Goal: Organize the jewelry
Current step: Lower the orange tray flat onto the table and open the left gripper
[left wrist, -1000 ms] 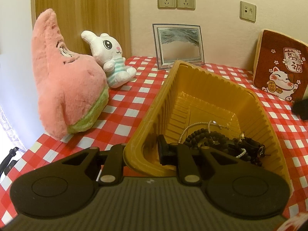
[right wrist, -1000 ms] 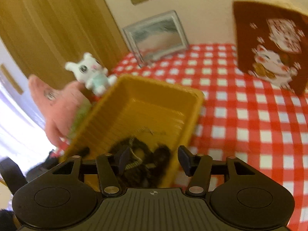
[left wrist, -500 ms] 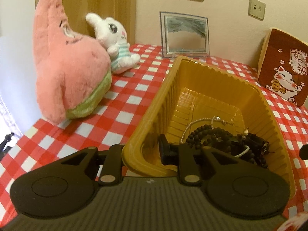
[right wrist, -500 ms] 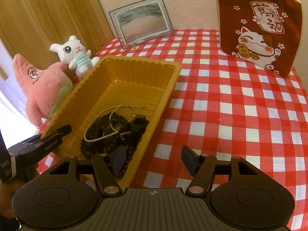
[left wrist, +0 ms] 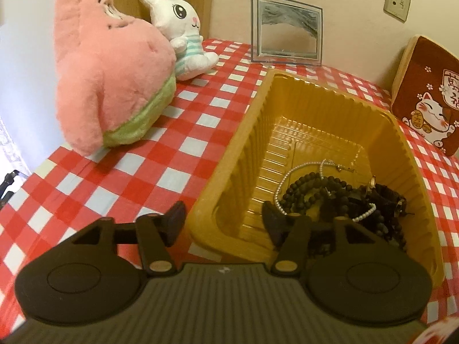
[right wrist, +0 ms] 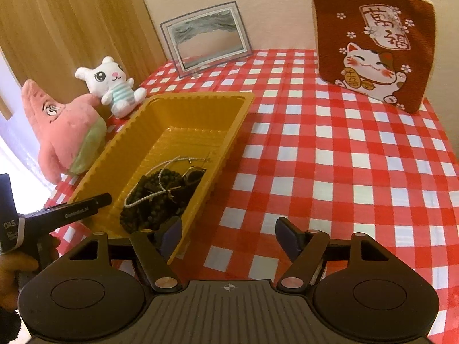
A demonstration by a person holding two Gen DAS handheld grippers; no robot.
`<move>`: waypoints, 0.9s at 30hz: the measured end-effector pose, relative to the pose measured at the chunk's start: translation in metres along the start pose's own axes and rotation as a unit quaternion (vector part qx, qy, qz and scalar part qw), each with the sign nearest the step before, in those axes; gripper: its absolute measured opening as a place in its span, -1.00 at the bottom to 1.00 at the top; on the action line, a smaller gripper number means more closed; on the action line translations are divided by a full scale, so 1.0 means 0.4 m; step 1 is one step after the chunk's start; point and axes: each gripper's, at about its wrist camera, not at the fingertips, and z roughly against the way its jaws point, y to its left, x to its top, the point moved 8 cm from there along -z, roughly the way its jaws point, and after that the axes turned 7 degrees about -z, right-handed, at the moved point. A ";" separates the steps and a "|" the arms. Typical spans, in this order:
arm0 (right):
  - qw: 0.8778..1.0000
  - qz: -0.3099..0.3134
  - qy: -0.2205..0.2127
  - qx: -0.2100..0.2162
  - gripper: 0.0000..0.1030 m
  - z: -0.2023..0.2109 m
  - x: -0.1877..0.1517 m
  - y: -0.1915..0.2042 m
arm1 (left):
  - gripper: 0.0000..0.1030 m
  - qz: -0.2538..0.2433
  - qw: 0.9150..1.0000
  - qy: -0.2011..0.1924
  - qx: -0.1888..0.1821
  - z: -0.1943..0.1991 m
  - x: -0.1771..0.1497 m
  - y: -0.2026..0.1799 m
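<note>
Finding the jewelry (left wrist: 330,197) (right wrist: 160,197) lying in a dark beaded tangle at the near end of the tray (left wrist: 238,143) (right wrist: 200,96), with a pearl strand (left wrist: 282,180) (right wrist: 143,197) looping over it. Straddling the tray's near left corner with the left claw (left wrist: 223,218): spreading wide, jaws having just been opening, one finger hanging outside over the cloth (left wrist: 114,189) (right wrist: 330,172), the other reaching inside just beside the beads, the tray wall standing between them with neither pad pressing on it. Holding the right claw (right wrist: 228,229) spread as well, jaws also having just been opening, pinching nothing: left finger hovering at the tray's near right corner just short of the heap, right finger hanging over bare cloth. Seeing, from the right claw, the left claw's finger poking in over the tray's near left rim, and a hand (right wrist: 17,263) gripping its handle at lower left. Passing outward from the left claw: pink plush (left wrist: 114,71) sitting ahead to the left, well apart from the tray; bunny (left wrist: 180,28) leaning against it, farther back; frame (left wrist: 287,28) standing straight ahead beyond the tray, against the wall; cushion (left wrist: 430,94) (right wrist: 373,48) propping upright far ahead to the right.
</note>
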 end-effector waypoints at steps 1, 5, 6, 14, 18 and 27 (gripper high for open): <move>1.000 0.000 -0.002 -0.001 0.41 0.004 -0.002 -0.003 | 0.24 0.002 1.000 0.000 0.002 0.007 -0.001 0.003; 1.000 0.002 -0.004 -0.002 0.43 0.021 -0.009 -0.013 | 0.27 0.006 1.000 -0.011 0.011 0.049 0.004 0.015; 1.000 0.005 -0.005 -0.002 0.43 0.025 -0.012 -0.015 | 0.27 0.006 1.000 -0.014 0.013 0.061 0.005 0.017; 0.999 0.043 -0.017 -0.016 0.43 0.066 -0.045 -0.012 | 0.34 -0.024 0.999 -0.038 -0.005 0.200 0.013 -0.041; 0.998 0.044 -0.036 -0.025 0.43 0.104 -0.065 -0.017 | 0.37 -0.065 0.997 -0.033 -0.027 0.261 0.004 -0.107; 0.998 -0.007 -0.043 -0.048 0.43 0.209 -0.112 -0.046 | 0.37 -0.138 0.987 -0.001 -0.083 0.347 -0.028 -0.234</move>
